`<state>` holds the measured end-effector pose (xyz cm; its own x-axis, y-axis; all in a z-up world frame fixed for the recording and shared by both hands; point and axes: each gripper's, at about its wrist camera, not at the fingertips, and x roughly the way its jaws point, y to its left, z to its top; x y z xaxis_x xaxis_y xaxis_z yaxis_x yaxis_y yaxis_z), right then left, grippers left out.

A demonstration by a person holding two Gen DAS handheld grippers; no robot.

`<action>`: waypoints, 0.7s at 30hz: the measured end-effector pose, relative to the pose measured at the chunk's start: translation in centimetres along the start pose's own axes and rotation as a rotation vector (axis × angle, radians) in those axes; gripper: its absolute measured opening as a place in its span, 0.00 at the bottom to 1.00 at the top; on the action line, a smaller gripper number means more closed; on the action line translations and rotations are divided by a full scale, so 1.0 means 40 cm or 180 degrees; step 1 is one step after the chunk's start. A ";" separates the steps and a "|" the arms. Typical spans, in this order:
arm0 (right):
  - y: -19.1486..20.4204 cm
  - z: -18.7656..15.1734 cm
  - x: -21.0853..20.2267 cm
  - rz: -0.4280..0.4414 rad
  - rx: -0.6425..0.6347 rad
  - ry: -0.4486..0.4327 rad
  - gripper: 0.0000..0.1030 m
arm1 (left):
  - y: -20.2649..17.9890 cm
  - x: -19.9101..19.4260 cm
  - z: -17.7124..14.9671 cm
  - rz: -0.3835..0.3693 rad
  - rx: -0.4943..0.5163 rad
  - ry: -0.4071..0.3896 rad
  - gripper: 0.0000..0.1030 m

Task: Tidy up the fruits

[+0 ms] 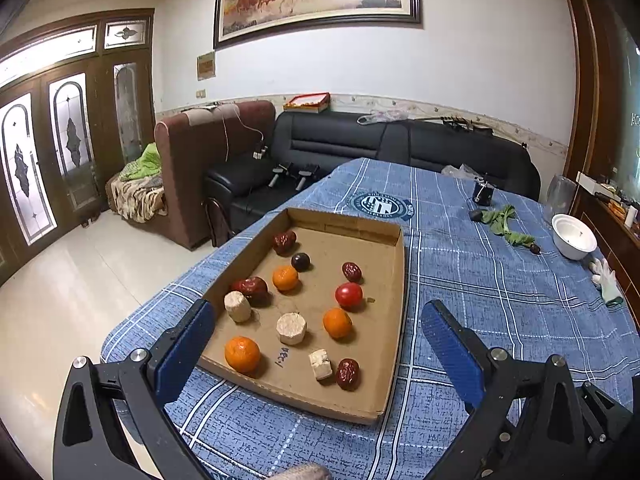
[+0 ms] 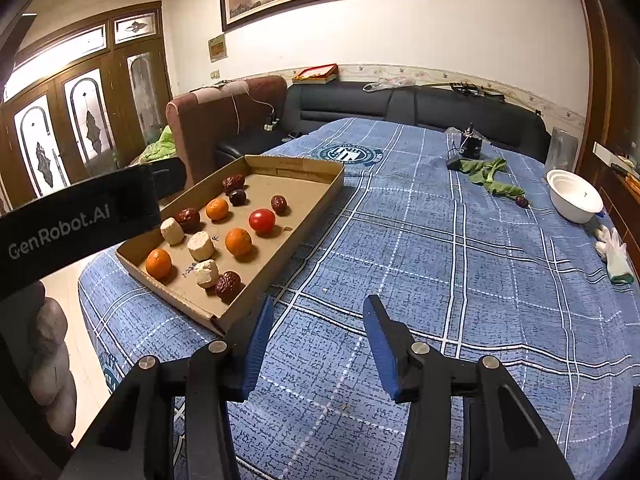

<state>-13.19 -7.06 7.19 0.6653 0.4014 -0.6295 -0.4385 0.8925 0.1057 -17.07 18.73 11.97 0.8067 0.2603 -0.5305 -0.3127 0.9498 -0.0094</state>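
A shallow cardboard tray [image 1: 394,308] [image 2: 316,204] lies on the blue plaid tablecloth. It holds three oranges, the nearest [image 1: 242,354] [image 2: 159,264], a red tomato [image 1: 349,295] [image 2: 262,220], several red dates, a dark plum [image 1: 300,261] and three pale snack blocks. My left gripper [image 1: 316,332] is open and empty, its fingers spread on either side of the tray's near end. My right gripper [image 2: 318,332] is open and empty over bare cloth, right of the tray's near corner.
A white bowl [image 1: 574,236] [image 2: 574,196] stands at the table's right edge, with a glove beside it. Green leaves [image 2: 490,178], a lone date [image 2: 521,201] and a small black device [image 2: 470,146] lie at the far right. Sofas stand behind the table.
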 end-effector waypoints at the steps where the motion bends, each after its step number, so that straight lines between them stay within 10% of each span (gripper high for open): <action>1: 0.002 0.000 0.002 0.0001 -0.0005 0.0007 0.50 | 0.002 0.005 -0.001 -0.0009 -0.0002 0.0017 1.00; 21: 0.061 0.036 0.051 0.0019 -0.0228 0.0111 0.51 | 0.054 0.101 -0.020 -0.0097 -0.0187 0.0382 1.00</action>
<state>-12.02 -3.76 7.28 0.6416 0.3982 -0.6556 -0.4854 0.8726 0.0550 -14.89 21.68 9.11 0.7516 0.2056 -0.6267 -0.3207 0.9442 -0.0748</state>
